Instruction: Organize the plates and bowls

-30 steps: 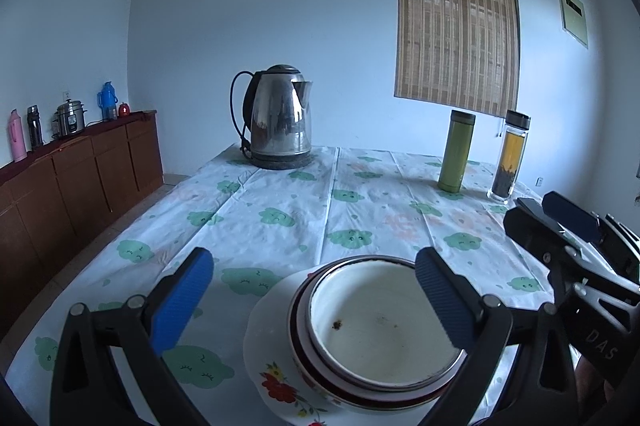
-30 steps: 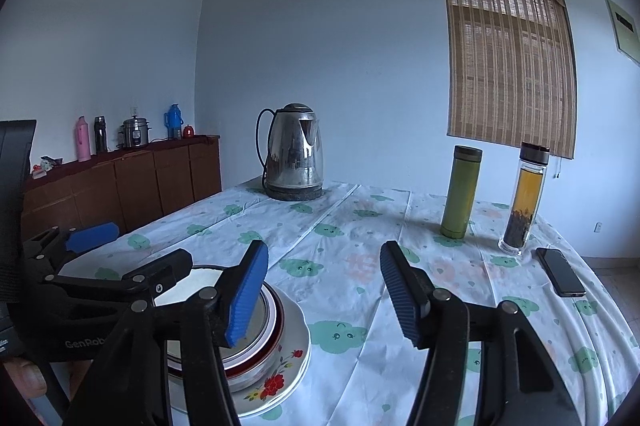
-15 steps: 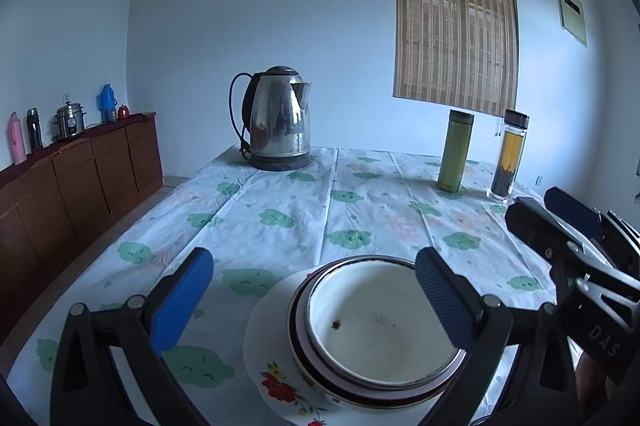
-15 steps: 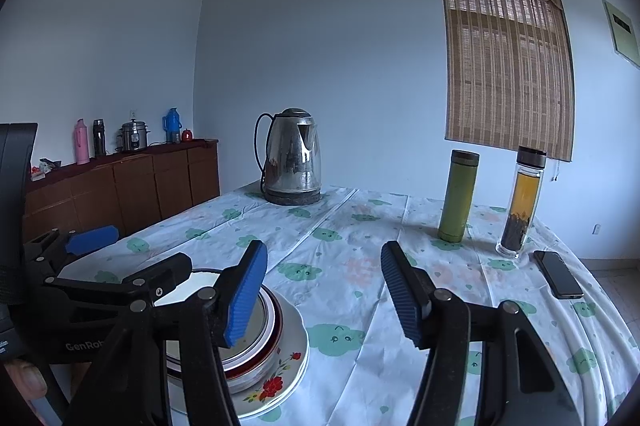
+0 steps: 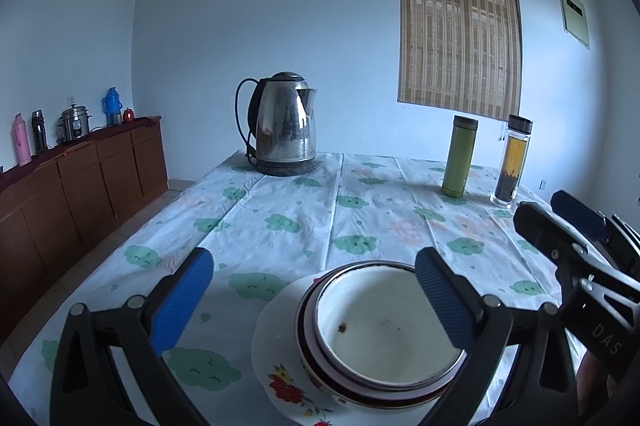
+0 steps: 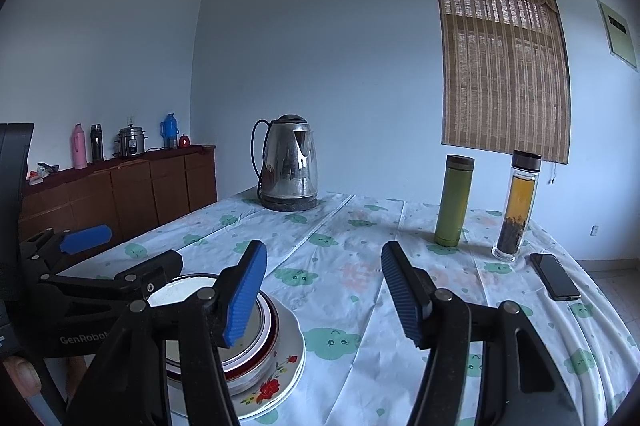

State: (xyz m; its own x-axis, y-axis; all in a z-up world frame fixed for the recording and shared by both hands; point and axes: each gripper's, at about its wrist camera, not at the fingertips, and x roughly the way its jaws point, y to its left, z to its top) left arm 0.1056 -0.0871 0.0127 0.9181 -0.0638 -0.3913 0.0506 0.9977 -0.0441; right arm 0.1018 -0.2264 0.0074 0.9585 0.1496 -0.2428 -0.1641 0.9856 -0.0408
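Note:
A white bowl with specks inside sits nested in a red-rimmed bowl, and both rest on a white flowered plate near the table's front edge. My left gripper stands wide open over this stack, and its pads press on nothing. In the right wrist view the same stack of bowls and the plate lie at lower left, under the left gripper. My right gripper is open over bare tablecloth to the right of the stack, with nothing between its fingers. The left wrist view shows the right gripper at its right edge.
A steel kettle stands at the table's far end. A green flask and a glass tea bottle stand far right, with a phone beside them. A wooden sideboard lines the left wall.

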